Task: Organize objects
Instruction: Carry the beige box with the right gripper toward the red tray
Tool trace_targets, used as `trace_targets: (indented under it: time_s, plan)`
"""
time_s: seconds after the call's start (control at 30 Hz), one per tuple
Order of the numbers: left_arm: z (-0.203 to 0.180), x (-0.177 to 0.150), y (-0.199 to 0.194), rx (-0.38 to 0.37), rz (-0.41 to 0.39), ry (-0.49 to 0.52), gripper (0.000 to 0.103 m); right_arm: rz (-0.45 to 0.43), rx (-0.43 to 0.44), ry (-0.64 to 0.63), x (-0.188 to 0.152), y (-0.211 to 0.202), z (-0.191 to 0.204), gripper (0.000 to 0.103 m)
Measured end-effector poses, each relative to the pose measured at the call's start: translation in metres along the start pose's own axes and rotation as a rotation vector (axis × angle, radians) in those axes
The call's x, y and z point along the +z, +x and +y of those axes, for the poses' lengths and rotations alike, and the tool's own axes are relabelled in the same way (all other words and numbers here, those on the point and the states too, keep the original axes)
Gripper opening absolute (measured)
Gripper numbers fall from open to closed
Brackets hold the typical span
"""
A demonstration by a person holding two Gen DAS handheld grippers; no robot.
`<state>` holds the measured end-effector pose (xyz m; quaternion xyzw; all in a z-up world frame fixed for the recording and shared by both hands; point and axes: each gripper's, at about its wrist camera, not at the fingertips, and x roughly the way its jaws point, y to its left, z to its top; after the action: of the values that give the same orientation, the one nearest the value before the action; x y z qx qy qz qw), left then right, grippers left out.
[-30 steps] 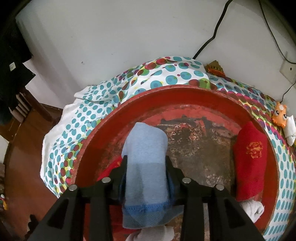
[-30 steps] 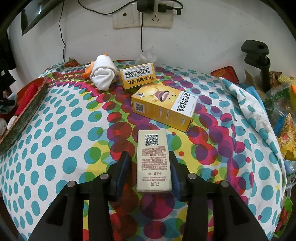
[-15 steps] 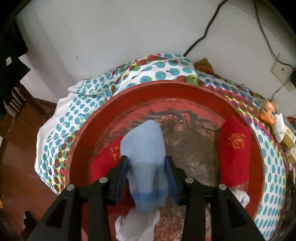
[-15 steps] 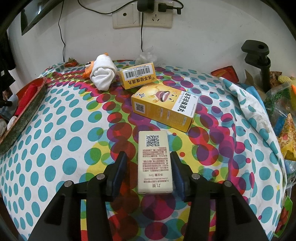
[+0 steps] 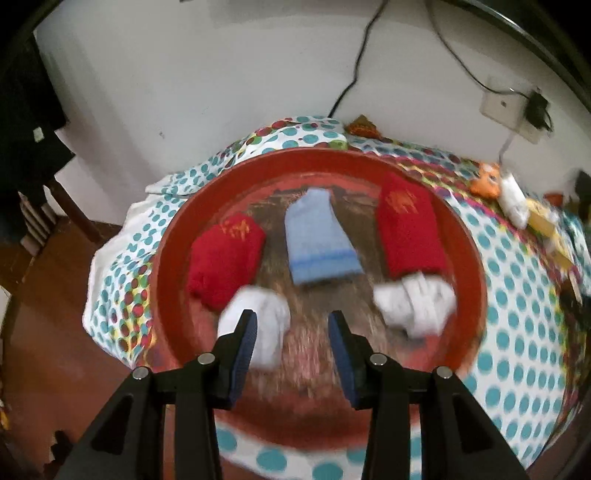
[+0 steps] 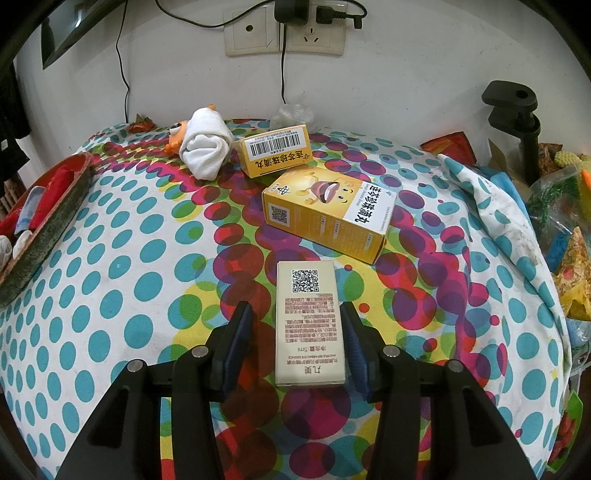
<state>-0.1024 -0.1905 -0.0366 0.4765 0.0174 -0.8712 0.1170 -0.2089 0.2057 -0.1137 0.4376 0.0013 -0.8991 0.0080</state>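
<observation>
Five rolled socks (image 5: 319,242) in red tray (image 5: 469,266)

A home: polka-dot tablecloth (image 6: 110,266), wall sockets (image 6: 284,35), rolled socks in a red tray (image 5: 465,236), medicine boxes (image 6: 325,212).

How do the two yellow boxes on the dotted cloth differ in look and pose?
The nearer yellow box looks larger than the far yellow box, though part of that may be distance. Its top shows a cartoon mouth and a QR code, while the far one shows a barcode. The far one lies beside the rolled white sock; the nearer one lies just beyond the cream box. Both lie flat, with black Chinese lettering.
</observation>
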Motion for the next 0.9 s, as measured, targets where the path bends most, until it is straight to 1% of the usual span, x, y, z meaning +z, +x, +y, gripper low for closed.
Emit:
trace_targets:
  time_s: [0.03,0.13,0.2,0.23,0.27,0.33,0.37,0.5,0.57,0.6,0.63,0.67,0.73,0.8,0.9]
  plan:
    - [-0.003,-0.007,-0.004,0.007,-0.005,0.015,0.041,0.0,-0.003,-0.001,0.0,0.0,0.001,0.046]
    - [-0.013,-0.036,-0.023,0.036,-0.06,0.047,0.041,0.001,-0.007,0.002,0.001,0.001,0.001,0.048]
    - [-0.018,-0.053,-0.03,0.026,-0.063,0.062,0.041,0.002,-0.011,0.003,0.0,0.001,-0.001,0.049]
    - [-0.019,-0.062,-0.033,0.012,-0.068,0.049,0.041,0.002,-0.01,0.004,0.0,0.001,0.0,0.049]
    - [-0.019,-0.068,-0.034,-0.003,-0.067,0.044,0.041,0.002,-0.014,0.001,0.0,0.001,0.001,0.049]
    - [-0.019,-0.08,-0.036,-0.008,-0.065,0.028,0.041,0.001,-0.014,0.003,-0.001,0.001,-0.002,0.049]
    - [-0.019,-0.084,-0.037,-0.005,-0.069,0.021,0.041,0.001,-0.014,0.003,-0.001,0.0,0.003,0.049]
    - [-0.02,-0.099,-0.041,0.03,-0.087,0.049,0.041,0.002,-0.012,0.007,-0.001,0.0,0.005,0.048]
    - [-0.018,-0.106,-0.044,0.026,-0.101,0.055,0.041,0.002,-0.017,0.017,-0.004,-0.002,0.003,0.046]
    - [-0.016,-0.11,-0.044,0.032,-0.1,0.05,0.041,0.002,-0.018,0.021,-0.006,-0.004,0.004,0.042]
    - [-0.014,-0.112,-0.044,0.034,-0.104,0.041,0.041,0.002,-0.024,0.027,-0.008,-0.006,0.004,0.037]
    - [-0.012,-0.114,-0.044,0.025,-0.109,0.027,0.041,0.002,-0.028,0.03,-0.009,-0.008,0.005,0.027]
    - [-0.009,-0.117,-0.042,0.014,-0.097,0.011,0.041,0.007,-0.033,0.029,-0.011,-0.01,0.009,0.027]
    - [-0.008,-0.117,-0.041,-0.006,-0.09,0.017,0.041,0.008,-0.046,0.031,-0.014,-0.012,0.012,0.027]
    - [-0.006,-0.119,-0.041,0.021,-0.102,0.02,0.041,0.007,-0.063,0.034,-0.017,-0.015,0.013,0.027]
